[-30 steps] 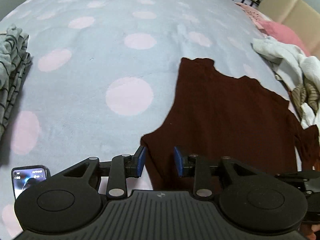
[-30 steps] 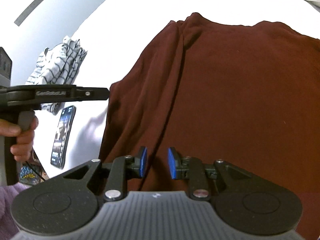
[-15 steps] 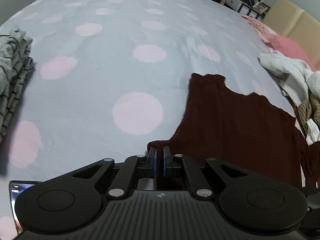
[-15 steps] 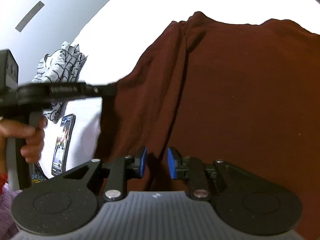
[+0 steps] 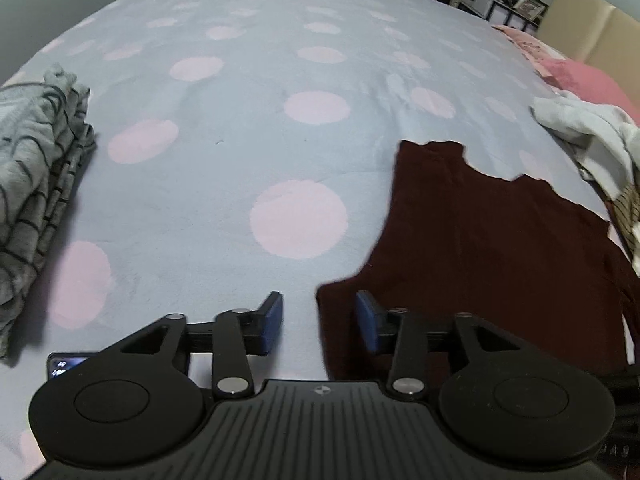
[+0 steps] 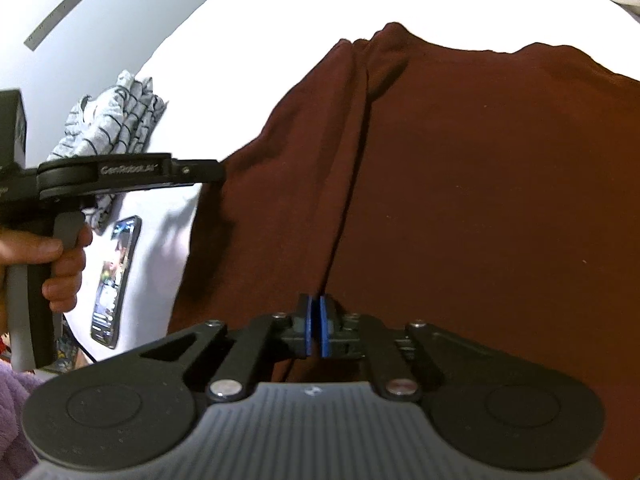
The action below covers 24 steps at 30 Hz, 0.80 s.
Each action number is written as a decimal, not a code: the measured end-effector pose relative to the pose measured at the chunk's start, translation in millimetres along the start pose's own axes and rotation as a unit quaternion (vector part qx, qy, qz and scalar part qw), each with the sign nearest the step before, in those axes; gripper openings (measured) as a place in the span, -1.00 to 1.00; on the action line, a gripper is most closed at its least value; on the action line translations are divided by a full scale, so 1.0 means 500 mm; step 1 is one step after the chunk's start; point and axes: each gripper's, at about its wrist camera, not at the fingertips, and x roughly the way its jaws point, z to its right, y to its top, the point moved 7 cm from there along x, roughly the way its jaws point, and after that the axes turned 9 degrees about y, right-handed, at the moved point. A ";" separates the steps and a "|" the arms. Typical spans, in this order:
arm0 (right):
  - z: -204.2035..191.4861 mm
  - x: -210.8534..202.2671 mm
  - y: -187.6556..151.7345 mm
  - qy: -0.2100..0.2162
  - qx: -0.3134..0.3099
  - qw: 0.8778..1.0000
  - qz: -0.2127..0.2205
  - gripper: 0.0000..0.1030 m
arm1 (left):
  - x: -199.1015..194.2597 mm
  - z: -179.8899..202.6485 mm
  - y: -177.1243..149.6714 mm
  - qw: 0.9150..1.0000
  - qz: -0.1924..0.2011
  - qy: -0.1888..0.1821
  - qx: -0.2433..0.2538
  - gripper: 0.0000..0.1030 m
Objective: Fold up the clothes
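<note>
A dark maroon garment (image 5: 492, 248) lies flat on the right of the dotted bedspread (image 5: 248, 132). My left gripper (image 5: 319, 320) hovers at its near left corner with the jaws opening. That corner lies loose between the blue pads, close to the right one and pressed by neither. In the right wrist view the maroon garment (image 6: 480, 184) fills the frame, with a long crease running down to my right gripper (image 6: 314, 328). Its jaws are closing, and the pads pinch the cloth at the crease. The left gripper (image 6: 214, 170) reaches in from the left, held by a hand (image 6: 60, 256).
A folded grey striped garment (image 5: 36, 184) lies at the bed's left edge. A phone (image 6: 116, 280) with a lit screen rests near the front edge. White and patterned clothes (image 5: 592, 140) are piled at the right, with a pink pillow (image 5: 580, 76) behind them.
The left gripper shut on the garment's corner half a second ago, then opened and let it go. The right gripper's pads have closed together onto the crease.
</note>
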 end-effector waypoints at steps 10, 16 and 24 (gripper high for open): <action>-0.059 -0.065 -0.068 0.016 -0.069 0.997 -0.014 -0.56 | -0.125 0.053 -0.134 0.995 0.002 -0.038 0.096 -0.22; -0.031 -0.137 -0.105 -0.033 -0.096 0.995 0.022 -0.41 | -0.161 0.115 -0.184 0.990 0.000 -0.053 0.129 -0.22; 0.165 -0.305 -0.147 -0.172 -0.021 0.981 0.092 -0.35 | -0.166 0.233 -0.169 0.983 0.011 -0.080 0.167 -0.22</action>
